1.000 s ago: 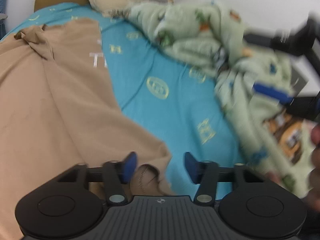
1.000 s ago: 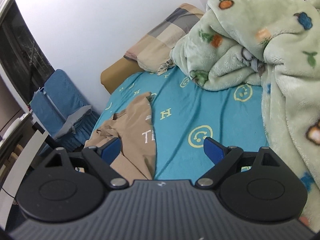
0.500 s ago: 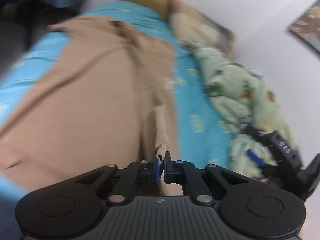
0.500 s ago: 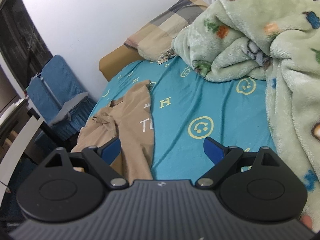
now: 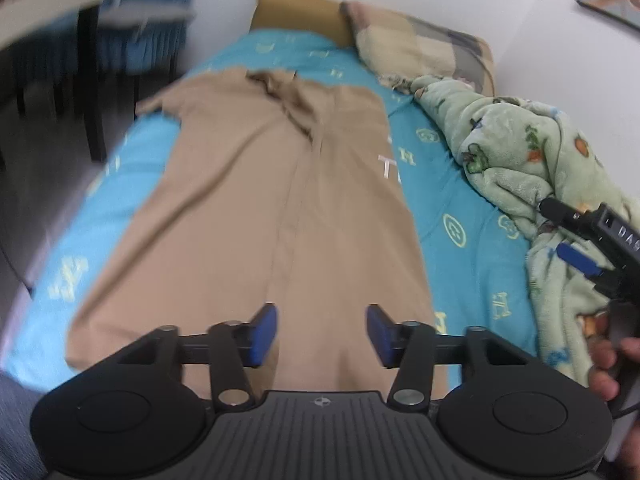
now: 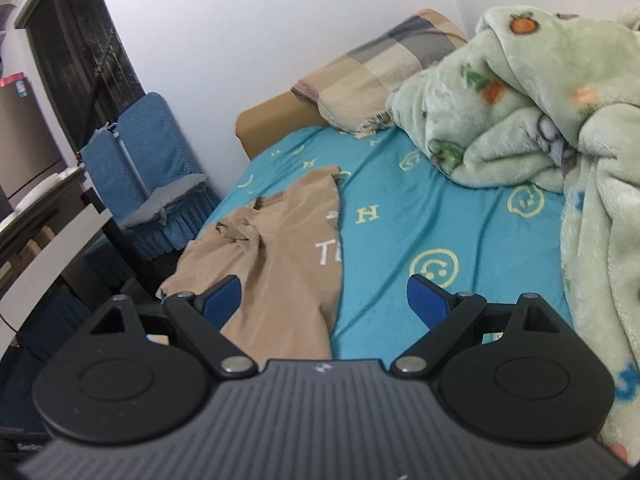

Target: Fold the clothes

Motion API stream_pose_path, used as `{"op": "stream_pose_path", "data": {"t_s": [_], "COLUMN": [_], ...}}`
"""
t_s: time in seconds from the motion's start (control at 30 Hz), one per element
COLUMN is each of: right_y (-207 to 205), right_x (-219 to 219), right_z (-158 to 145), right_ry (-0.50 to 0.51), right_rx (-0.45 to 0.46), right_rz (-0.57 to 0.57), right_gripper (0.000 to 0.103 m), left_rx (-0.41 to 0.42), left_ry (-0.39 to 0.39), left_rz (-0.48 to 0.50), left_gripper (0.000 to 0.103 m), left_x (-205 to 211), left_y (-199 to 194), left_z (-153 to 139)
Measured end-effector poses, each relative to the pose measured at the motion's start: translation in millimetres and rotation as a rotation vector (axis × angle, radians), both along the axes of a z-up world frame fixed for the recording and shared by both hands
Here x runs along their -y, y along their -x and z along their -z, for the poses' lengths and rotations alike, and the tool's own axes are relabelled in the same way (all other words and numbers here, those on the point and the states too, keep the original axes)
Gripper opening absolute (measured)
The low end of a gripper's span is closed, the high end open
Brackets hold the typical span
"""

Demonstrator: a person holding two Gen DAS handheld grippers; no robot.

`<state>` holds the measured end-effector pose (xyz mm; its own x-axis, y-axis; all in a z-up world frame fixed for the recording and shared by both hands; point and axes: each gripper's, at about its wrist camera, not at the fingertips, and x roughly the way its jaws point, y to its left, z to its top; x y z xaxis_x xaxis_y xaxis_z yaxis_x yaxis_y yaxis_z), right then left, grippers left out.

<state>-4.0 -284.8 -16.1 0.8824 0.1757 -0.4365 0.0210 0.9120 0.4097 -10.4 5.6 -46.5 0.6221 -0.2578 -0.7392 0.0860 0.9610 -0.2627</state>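
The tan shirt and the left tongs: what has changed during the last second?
The left tongs closed on the tan shirt's near edge half a second ago and pulled it; now they are open and have let go. The shirt lies spread out flatter on the blue sheet. The right tongs stayed open and empty, and the green blanket stayed in its place.

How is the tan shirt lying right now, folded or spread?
Folded in half lengthwise: the tan shirt lies flat, one half over the other, lettering cut off at the fold edge.
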Motion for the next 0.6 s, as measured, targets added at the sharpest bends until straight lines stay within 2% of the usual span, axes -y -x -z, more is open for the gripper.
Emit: {"op": "stream_pose_path", "data": {"t_s": [0.07,0.13,0.27,0.37,0.47,0.6], "right_y": [3,6,13,15,13,11], "right_x": [-1,-1,3,1,-1,-2], "right_z": [-4,-8,-15,-19,-20,-19], "right_ry": [0.011,0.024,0.011,0.044,0.049,0.066], "right_rx": [0.031,0.063,0.141,0.172,0.173,0.174], "right_rz": [0.009,0.022,0.04,0.057,0.052,0.079], "right_gripper": [0.091,0.091,0.091,0.091,0.091,0.091], "left_rx": [0.05,0.113,0.225,0.285,0.363,0.427], "left_ry": [-0.027,-0.055,-0.079,-0.11,-0.127,-0.14], "left_rz": [-0.001,-0.011,0.005,0.042,0.062,0.06], "left_gripper": [0.069,0.07,0.081,0.088,0.1,0.103], "left_x": [6,12,27,44,60,76], "left_y": [-3,-6,-19,-32,-44,-54], "left_z": [-7,-14,-30,-42,-46,-33]}}
